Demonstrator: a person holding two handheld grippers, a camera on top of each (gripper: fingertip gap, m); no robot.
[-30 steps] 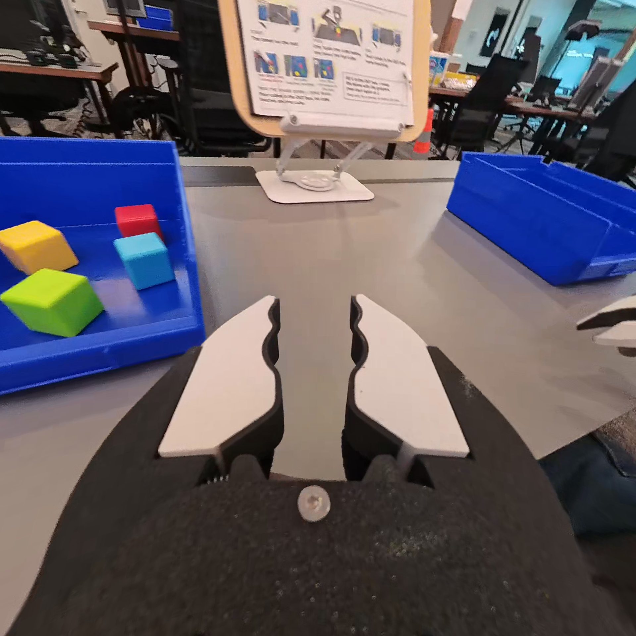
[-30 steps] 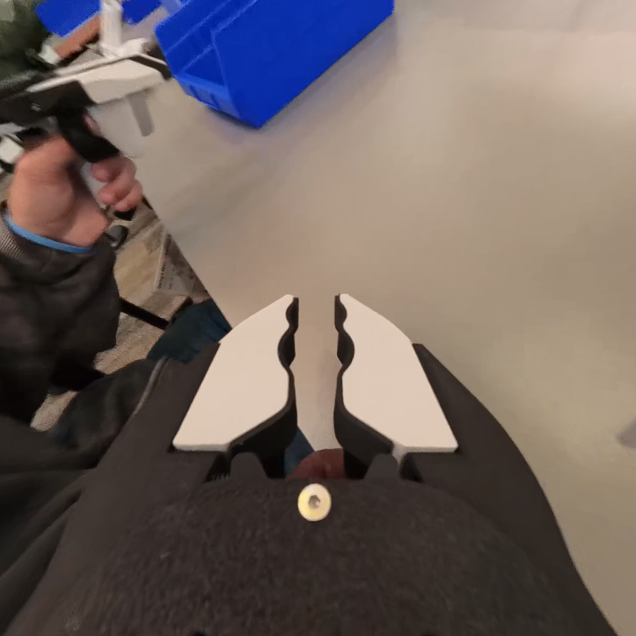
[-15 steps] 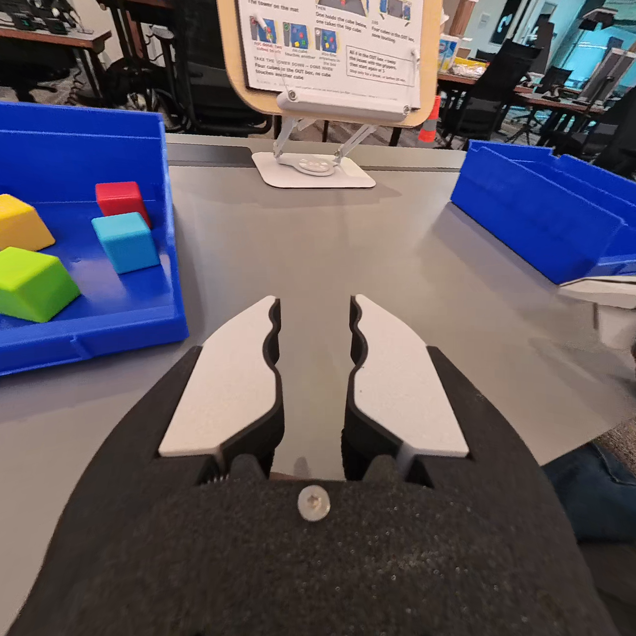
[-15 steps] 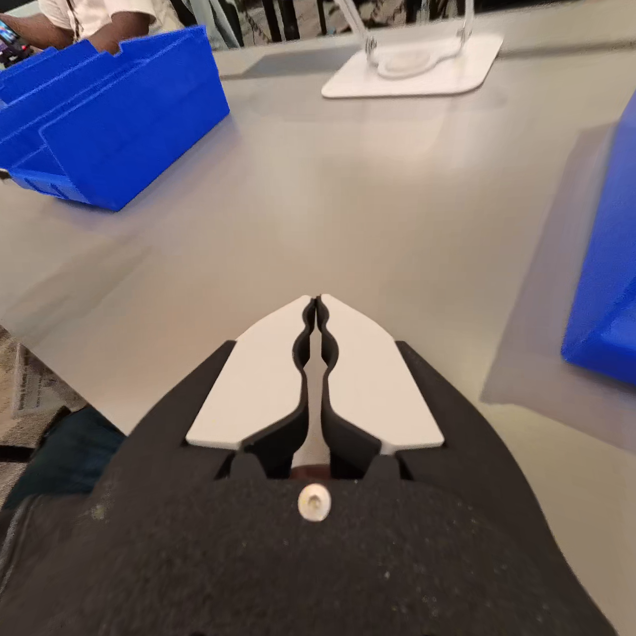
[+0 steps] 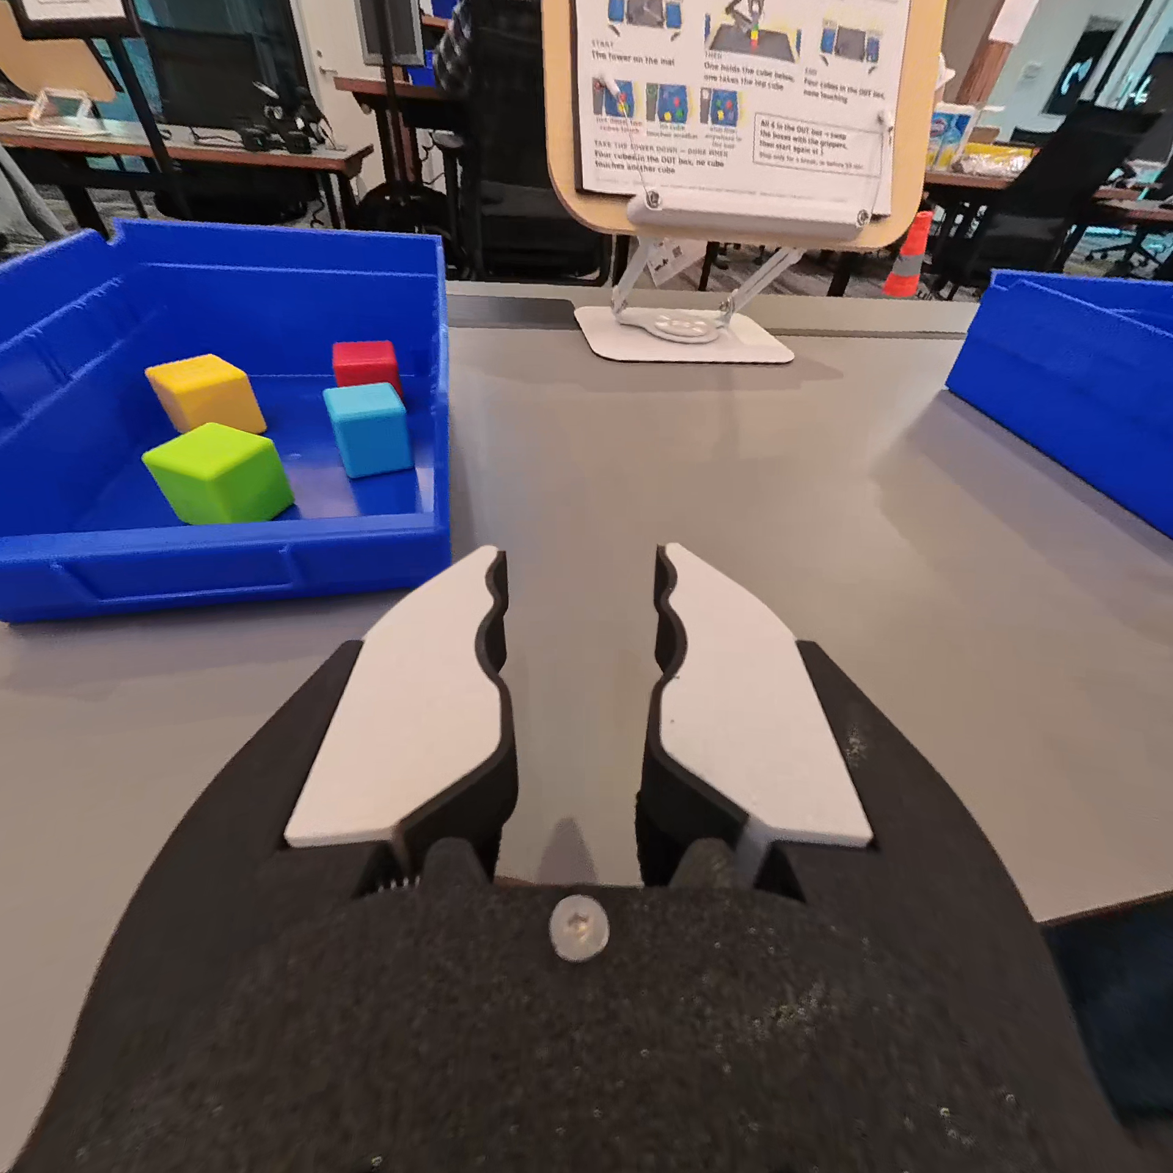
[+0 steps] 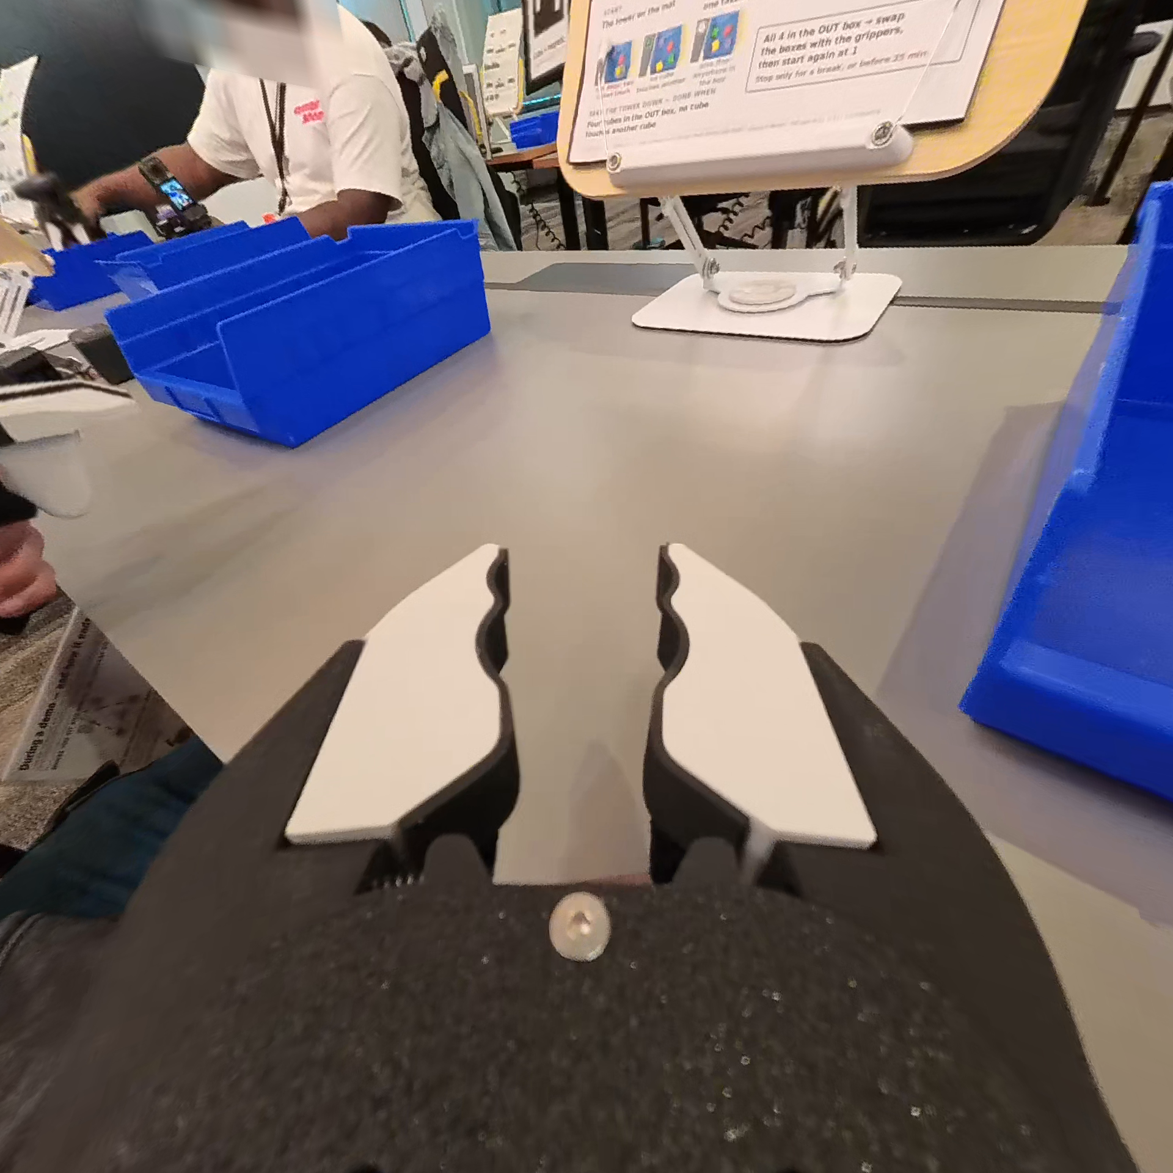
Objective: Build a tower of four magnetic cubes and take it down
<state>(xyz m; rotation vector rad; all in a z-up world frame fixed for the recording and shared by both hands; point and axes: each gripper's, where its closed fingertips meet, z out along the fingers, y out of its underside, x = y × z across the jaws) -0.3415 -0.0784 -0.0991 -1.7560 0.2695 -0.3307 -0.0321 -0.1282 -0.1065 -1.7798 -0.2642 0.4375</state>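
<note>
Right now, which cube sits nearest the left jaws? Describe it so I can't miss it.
Find the blue bin left of the grey table. Four cubes lie in it; take the light blue cube by the bin's right wall, just in front of the red cube.

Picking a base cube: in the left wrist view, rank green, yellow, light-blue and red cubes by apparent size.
1. green cube
2. yellow cube
3. light-blue cube
4. red cube

Nearer cubes look bigger, so true sizes may match.

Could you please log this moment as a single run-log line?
stage: pre-pick | left gripper: open, empty | right gripper: open, empty | yellow, green, red, light-blue cubes: loose in left bin | tower: none
</note>
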